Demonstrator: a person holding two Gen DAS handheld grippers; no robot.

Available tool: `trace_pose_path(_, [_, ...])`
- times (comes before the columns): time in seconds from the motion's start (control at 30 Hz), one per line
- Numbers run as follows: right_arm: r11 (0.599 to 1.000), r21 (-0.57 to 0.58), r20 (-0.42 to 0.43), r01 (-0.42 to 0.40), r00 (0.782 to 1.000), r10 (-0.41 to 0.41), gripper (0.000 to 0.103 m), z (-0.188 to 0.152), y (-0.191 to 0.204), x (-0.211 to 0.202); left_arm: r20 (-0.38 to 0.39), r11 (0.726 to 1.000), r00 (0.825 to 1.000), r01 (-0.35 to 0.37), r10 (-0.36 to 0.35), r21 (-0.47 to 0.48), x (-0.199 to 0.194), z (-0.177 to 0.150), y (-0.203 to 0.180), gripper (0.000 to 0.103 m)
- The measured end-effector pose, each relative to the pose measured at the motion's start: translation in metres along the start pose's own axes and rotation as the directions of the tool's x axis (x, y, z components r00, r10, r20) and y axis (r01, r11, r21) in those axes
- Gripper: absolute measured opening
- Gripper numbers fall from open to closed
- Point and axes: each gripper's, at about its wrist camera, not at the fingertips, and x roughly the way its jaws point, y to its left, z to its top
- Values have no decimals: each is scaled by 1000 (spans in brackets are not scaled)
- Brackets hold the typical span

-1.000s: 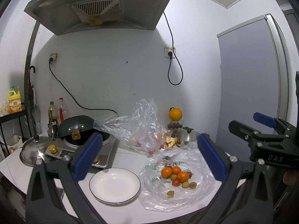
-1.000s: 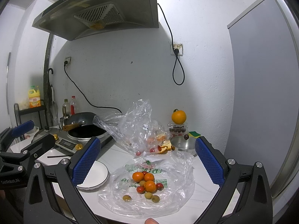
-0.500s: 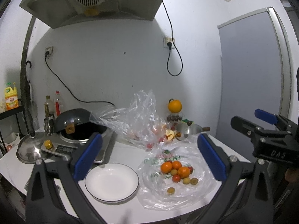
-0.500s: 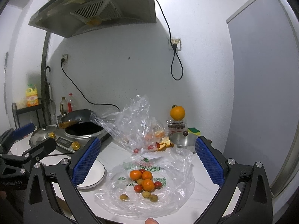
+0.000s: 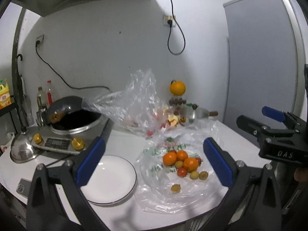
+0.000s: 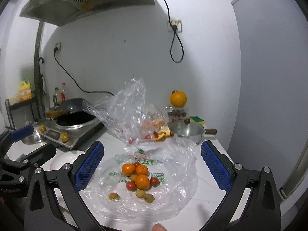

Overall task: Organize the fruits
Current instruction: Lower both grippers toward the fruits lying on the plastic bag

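Since nothing has been picked yet, both claws hang wide and empty above the counter (image 5: 236, 134): the left claw (image 5: 154, 161) frames the white plate (image 5: 107, 179) at lower centre-left, the right claw (image 6: 152, 165) frames the fruit pile (image 6: 138, 177) at lower centre. The fruits, small oranges, red tomatoes and greenish ones, lie on a flattened plastic bag (image 6: 173, 198) just beside the plate, probably their destination. Compared with half a second earlier, both views sit closer and lower, so the fruit looms larger.
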Motion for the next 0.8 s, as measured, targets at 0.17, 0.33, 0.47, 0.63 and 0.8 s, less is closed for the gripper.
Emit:
trace_pose_path(0.17, [1000, -13, -53, -4, 999, 4, 102, -16, -7, 23, -71, 1000, 997, 7, -7, -1, 30, -17, -5, 102])
trace_pose_path(0.33, [1000, -7, -98, -14, 995, 13, 102, -30, -14, 44, -127, 1000, 992, 9, -8, 11, 52, -31, -14, 102])
trace_pose_path(0.47, [1000, -5, -123, -29, 992, 28, 102, -39, -22, 58, -169, 999, 986, 3, 2, 32, 71, -44, -22, 102])
trace_pose_path(0.63, [999, 17, -149, -35, 988, 37, 101, -50, -39, 72, -219, 999, 976, 11, 0, 53, 89, -57, -29, 101])
trace_pose_path(0.8, [999, 37, -198, -34, 979, 41, 92, -65, -53, 90, -267, 997, 964, 27, -6, 75, 105, -71, -40, 100])
